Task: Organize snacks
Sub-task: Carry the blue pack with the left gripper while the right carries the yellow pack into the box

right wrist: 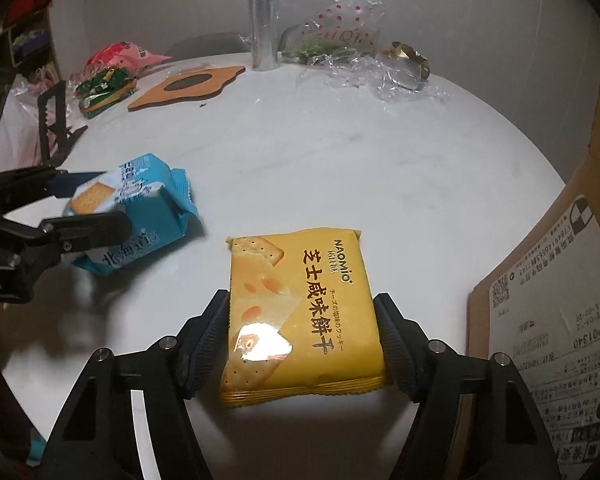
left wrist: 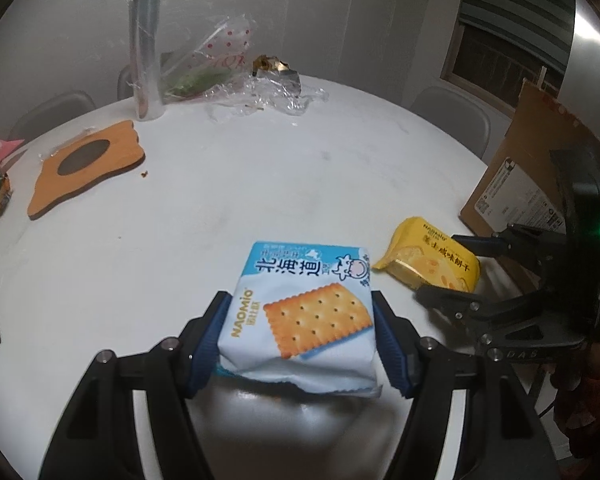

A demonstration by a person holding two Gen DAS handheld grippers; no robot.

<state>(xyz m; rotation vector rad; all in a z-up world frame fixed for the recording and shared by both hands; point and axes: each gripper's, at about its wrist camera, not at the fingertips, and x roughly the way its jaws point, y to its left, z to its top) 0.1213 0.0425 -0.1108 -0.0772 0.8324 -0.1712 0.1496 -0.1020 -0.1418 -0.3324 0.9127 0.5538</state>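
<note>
Left wrist view: the blue cracker packet (left wrist: 300, 312) is clamped between the pads of the left hand-held gripper (left wrist: 302, 336), and it appears lifted just off the counter (left wrist: 260, 184), near the front edge. In the right wrist view the yellow cheese cracker packet (right wrist: 300, 316) is pinched across its width by the right hand-held gripper (right wrist: 304, 340), close to the counter's right edge, beside the cardboard box (right wrist: 560, 300). Risk is judged here: both wrappers are slick and puffy, so a packet could be squeezed out sideways, or the crackers inside cracked if too much force is applied. The two grippers are held near each other, so a bump is possible. The box's opening is cut off, so the drop spot cannot be told. More snack bags (right wrist: 108, 80) at the far left edge are too blurred to be read.
</note>
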